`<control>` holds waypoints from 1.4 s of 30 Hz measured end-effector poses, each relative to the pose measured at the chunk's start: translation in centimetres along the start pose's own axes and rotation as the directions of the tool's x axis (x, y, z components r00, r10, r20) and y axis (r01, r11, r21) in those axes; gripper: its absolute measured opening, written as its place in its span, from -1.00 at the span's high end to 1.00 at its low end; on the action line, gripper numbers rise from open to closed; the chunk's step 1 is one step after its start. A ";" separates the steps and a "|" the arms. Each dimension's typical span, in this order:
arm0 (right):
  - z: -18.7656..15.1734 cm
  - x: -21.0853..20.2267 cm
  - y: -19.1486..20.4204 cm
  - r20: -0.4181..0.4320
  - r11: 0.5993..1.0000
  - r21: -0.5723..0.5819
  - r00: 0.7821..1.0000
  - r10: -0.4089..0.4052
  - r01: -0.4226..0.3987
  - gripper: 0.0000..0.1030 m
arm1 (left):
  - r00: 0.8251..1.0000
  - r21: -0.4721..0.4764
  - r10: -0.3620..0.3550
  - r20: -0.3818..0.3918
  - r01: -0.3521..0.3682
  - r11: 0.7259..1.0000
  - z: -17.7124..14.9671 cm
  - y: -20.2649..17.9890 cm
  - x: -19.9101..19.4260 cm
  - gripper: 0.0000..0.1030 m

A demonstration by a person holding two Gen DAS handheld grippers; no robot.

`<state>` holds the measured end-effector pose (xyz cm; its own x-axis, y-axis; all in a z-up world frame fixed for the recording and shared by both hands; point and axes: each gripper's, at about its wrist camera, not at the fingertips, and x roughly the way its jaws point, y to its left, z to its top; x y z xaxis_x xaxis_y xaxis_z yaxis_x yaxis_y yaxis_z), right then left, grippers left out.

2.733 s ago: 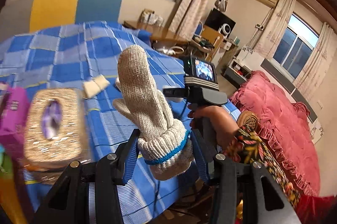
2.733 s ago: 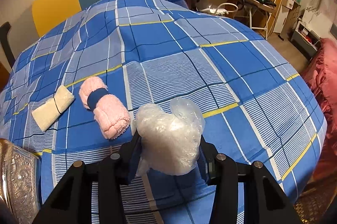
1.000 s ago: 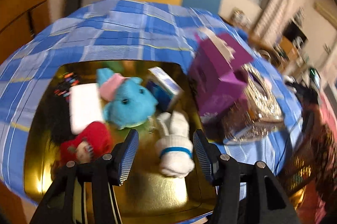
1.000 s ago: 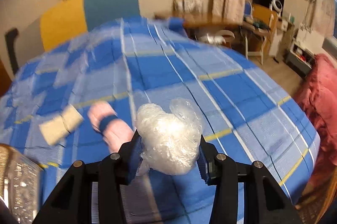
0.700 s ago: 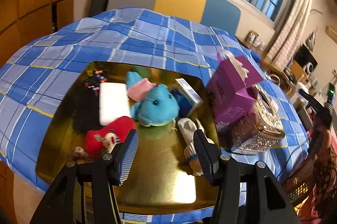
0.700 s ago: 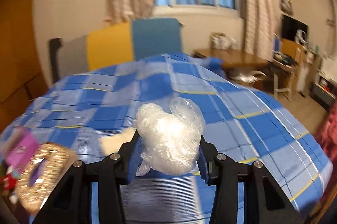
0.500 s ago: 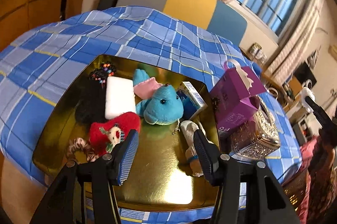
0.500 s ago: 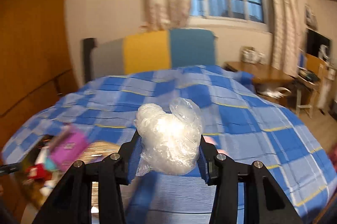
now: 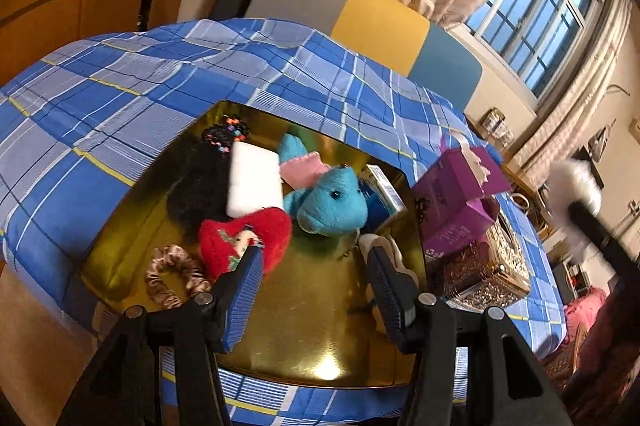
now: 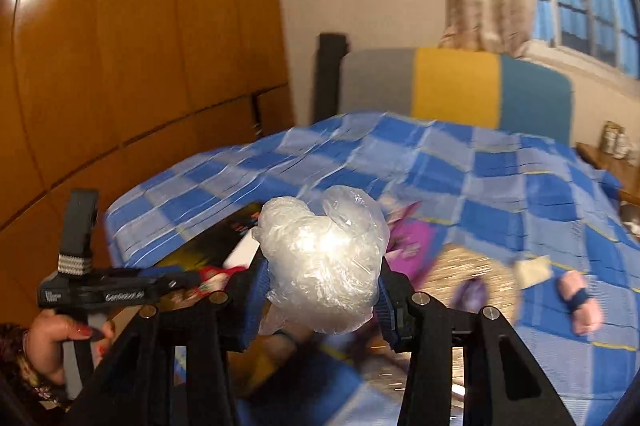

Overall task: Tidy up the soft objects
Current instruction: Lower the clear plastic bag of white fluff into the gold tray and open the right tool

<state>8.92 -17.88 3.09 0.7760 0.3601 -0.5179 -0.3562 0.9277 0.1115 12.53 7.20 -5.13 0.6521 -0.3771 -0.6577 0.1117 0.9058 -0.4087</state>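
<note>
Since a second ago your right gripper (image 10: 320, 290) has swung from the open blue-checked bedspread (image 10: 460, 162) toward the wooden wall side, so the shallow gold tray (image 9: 320, 338) edge and purple paper gift bag (image 9: 460, 202) now lie beneath it, though blurred. You pinch the crumpled clear plastic bag bundle (image 10: 324, 262) between both blue pads; it bulges above the jaws, roughly as wide as tall, with no clear long axis, its knotted lobes pointing up and away from you. Your left gripper (image 9: 316, 286) hangs over the tray with its jaws spread and nothing between them. On the tray, the cream knitted glove with a blue cuff band (image 9: 384, 258) lies just behind the right-hand pad, its long axis running away from you toward the turquoise plush toy (image 9: 328, 202), partly hidden. Beside that toy lie a red plush heart (image 9: 244, 238), a white foam block (image 9: 254, 182), a black wig (image 9: 200, 186) and a brown scrunchie (image 9: 172, 278). A glittery tissue box (image 9: 484, 266) stands right of the tray.
</note>
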 end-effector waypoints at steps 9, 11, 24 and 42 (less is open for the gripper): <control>-3.0 7.8 5.6 -0.197 0.995 -0.045 0.977 0.077 -0.087 0.07 | 0.998 -0.053 0.019 0.054 -0.016 0.998 0.5 2.5 -1.7 -0.06; -3.8 9.9 6.5 -0.249 0.994 -0.058 0.966 0.071 -0.088 0.07 | 0.998 -0.062 0.019 0.054 -0.015 0.998 0.4 2.8 -1.8 -0.06; -5.2 16.7 6.8 -0.362 0.998 -0.055 0.932 0.021 -0.044 -0.29 | 0.999 -0.088 0.024 0.040 -0.020 0.996 -0.1 4.4 -2.3 -0.06; -4.4 8.0 6.7 -0.219 0.998 -0.032 0.975 0.049 -0.057 -0.55 | 1.000 -0.042 -0.001 -0.003 0.001 0.999 -0.7 2.3 -0.9 -0.06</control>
<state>10.44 -9.26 -3.99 0.6251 0.3746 -0.6847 -0.4159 0.9022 0.1139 11.66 9.44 -5.94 0.6496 -0.3789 -0.6591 0.0811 0.8965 -0.4355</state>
